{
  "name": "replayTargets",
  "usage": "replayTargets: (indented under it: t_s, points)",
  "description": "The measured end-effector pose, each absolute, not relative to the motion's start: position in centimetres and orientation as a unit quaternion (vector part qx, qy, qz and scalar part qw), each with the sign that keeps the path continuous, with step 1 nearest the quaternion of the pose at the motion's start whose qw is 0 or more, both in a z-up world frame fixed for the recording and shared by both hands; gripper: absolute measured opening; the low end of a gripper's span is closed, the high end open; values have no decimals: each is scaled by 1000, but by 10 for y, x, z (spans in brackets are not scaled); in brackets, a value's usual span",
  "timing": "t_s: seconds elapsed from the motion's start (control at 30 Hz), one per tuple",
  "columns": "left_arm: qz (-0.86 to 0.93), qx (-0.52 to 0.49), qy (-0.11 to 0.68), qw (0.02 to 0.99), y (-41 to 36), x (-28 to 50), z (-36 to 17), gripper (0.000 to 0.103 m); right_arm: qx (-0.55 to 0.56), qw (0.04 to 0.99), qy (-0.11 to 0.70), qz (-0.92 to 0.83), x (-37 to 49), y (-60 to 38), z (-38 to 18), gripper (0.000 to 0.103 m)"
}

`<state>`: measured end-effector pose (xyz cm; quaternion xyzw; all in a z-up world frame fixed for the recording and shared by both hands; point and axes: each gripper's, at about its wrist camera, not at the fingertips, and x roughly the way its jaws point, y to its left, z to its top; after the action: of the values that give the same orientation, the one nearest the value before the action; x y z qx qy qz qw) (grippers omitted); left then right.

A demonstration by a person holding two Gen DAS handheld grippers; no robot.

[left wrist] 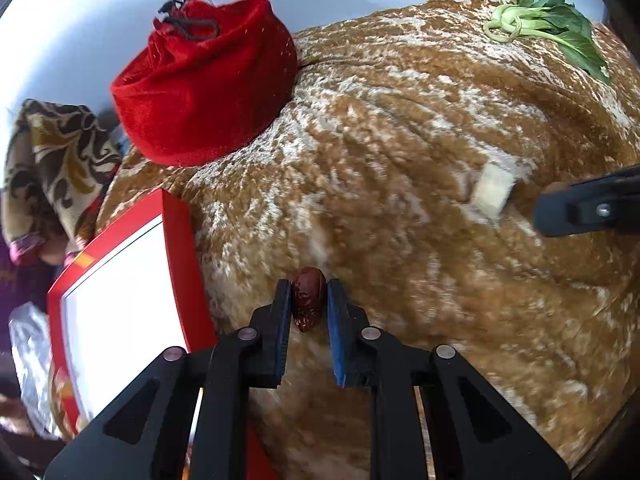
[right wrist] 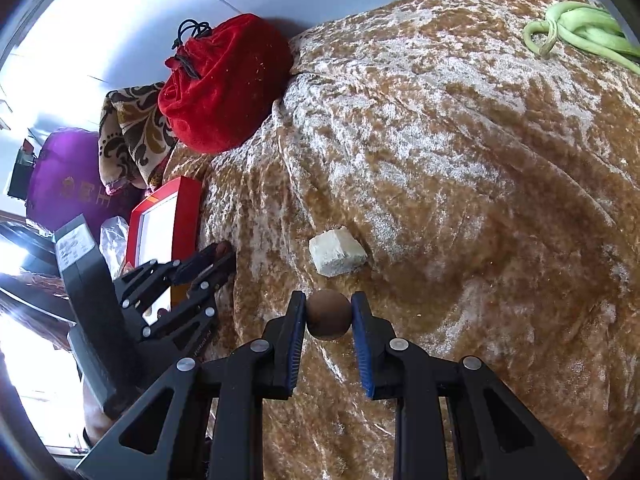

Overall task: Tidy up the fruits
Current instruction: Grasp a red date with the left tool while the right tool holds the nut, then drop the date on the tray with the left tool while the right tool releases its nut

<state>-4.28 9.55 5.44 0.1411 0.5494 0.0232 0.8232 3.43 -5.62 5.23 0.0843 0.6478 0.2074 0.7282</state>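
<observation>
My left gripper [left wrist: 309, 292] is shut on a wrinkled red date [left wrist: 308, 300] and holds it over the brown velvet cloth [left wrist: 400, 120], just right of the red box [left wrist: 120, 280] with a white inside. My right gripper [right wrist: 329, 312] is shut on a round brown fruit [right wrist: 329, 314], like a longan, above the cloth [right wrist: 480, 160]. The left gripper also shows in the right wrist view [right wrist: 222, 252], beside the red box [right wrist: 160, 220]. The right gripper's tip shows at the right edge of the left wrist view [left wrist: 588, 208].
A pale whitish block [right wrist: 337, 256] lies on the cloth just ahead of my right gripper; it also shows in the left wrist view [left wrist: 492, 192]. A red velvet drawstring bag [left wrist: 200, 84] sits at the back left. Green leafy vegetable [left wrist: 552, 24] lies at the far right. Patterned fabric [left wrist: 52, 160] lies at the left.
</observation>
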Motion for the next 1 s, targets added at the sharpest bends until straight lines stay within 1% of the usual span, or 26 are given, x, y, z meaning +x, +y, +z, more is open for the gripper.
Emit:
replayTargets:
  t_s: [0.2,0.33,0.5,0.67,1.0]
  points:
    - [17,116,496,860,52,-69,92,15,90,735,641,202,36,-66,59,23]
    - [0,107,483,869,27,-79,99,15,102,743,633,194,38,-78,66,23]
    - [-16,123,457,881,5,-92,108,15,116,749,626,185,42,-92,72,24]
    - [-22,120,436,892,2,-100,123,15,122,750,624,182,45,-95,73,24]
    - [-11,106,423,900,15,-103,135,15,126,745,625,193,41,-89,74,24]
